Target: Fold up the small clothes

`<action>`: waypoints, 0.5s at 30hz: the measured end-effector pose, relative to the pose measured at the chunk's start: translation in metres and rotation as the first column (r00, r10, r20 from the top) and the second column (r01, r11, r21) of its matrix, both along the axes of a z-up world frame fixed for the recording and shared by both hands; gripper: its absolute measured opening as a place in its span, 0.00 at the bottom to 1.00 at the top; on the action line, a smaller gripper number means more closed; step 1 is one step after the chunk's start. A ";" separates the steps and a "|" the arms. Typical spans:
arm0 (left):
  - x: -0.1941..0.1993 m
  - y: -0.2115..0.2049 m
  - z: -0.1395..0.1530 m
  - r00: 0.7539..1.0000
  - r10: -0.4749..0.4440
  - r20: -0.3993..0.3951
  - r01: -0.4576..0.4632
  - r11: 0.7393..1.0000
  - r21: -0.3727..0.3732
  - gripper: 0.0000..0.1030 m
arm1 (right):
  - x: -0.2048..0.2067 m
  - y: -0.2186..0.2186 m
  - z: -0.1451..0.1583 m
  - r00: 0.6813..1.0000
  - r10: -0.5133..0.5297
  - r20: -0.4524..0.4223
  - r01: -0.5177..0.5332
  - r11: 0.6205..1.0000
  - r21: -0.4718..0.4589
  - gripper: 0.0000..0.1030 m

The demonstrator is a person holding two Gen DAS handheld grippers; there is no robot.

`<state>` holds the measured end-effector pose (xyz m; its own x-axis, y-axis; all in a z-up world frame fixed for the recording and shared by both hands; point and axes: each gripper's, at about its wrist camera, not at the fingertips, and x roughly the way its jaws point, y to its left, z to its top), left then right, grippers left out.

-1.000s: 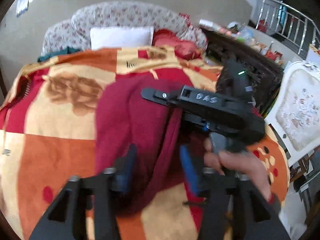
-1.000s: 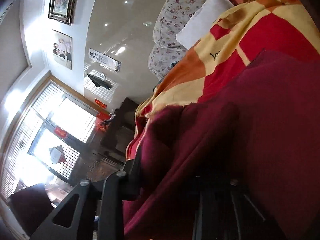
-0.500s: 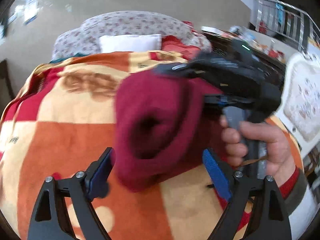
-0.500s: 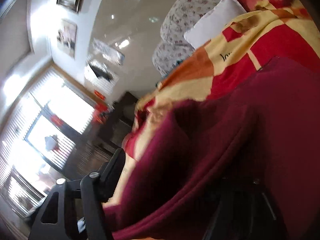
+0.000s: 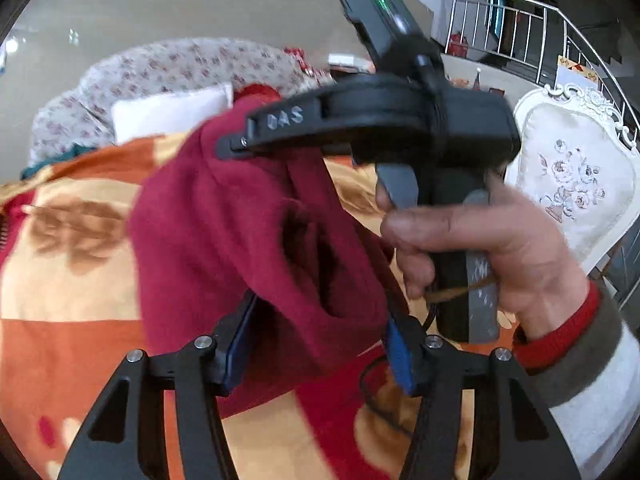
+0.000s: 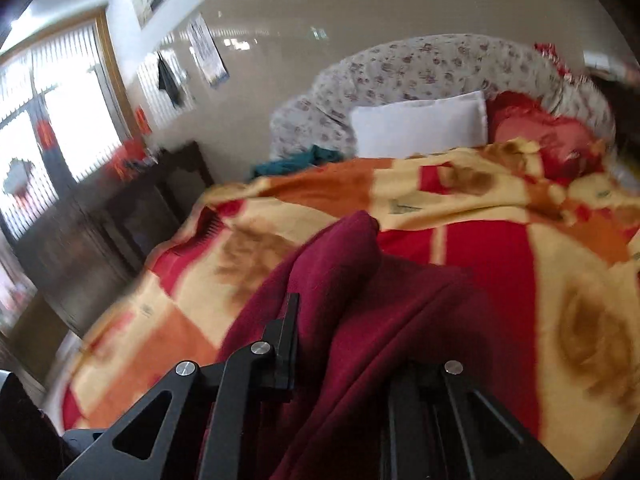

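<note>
1. One dark red garment hangs bunched above a bed, held up off the blanket, which is patterned in orange, yellow and red blocks.
2. Two grippers are at work. The right gripper sits high in the left wrist view, its one visible black finger lying across the top of the cloth; the cloth drapes down from it.
3. The person's right hand grips that tool's handle at right, one finger on the grey trigger, a red cuff at the wrist.
4. The left gripper sits near and low, its two blue-padded fingers spread wide, one on each side of the garment's hanging lower end; whether the pads touch the cloth cannot be told.
5. In the right wrist view, the garment fills the space between the right gripper's fingers and covers the right one; how far they stand apart cannot be told.
6. At the far end lie one white pillow, one red cushion to its right, and one flowered headboard.
7. One white carved chair stands at right of the bed.
</note>
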<state>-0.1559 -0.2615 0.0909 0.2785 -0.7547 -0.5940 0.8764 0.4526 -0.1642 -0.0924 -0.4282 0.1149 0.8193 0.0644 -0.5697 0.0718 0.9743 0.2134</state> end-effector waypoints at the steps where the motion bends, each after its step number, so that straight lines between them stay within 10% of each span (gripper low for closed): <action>1: 0.000 -0.006 -0.005 1.000 -0.009 -0.014 0.009 1.000 0.006 0.55 | 0.003 -0.006 -0.010 0.999 -0.019 -0.035 0.019 1.000 -0.023 0.16; 9: -0.012 0.029 0.008 0.999 0.013 0.030 -0.014 0.999 0.052 0.57 | -0.042 -0.053 -0.022 0.985 -0.165 -0.053 0.170 0.980 0.104 0.42; 15: 0.008 0.056 0.016 0.980 0.137 0.142 -0.149 0.986 0.076 0.64 | -0.084 -0.016 0.001 1.000 -0.014 0.025 0.008 0.967 0.254 0.55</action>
<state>-0.1483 -0.2057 0.1072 0.4623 -0.6490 -0.6042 0.8129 0.5824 -0.0037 -0.1760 -0.4446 0.1157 0.8354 0.1949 -0.5139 0.0731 0.8873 0.4554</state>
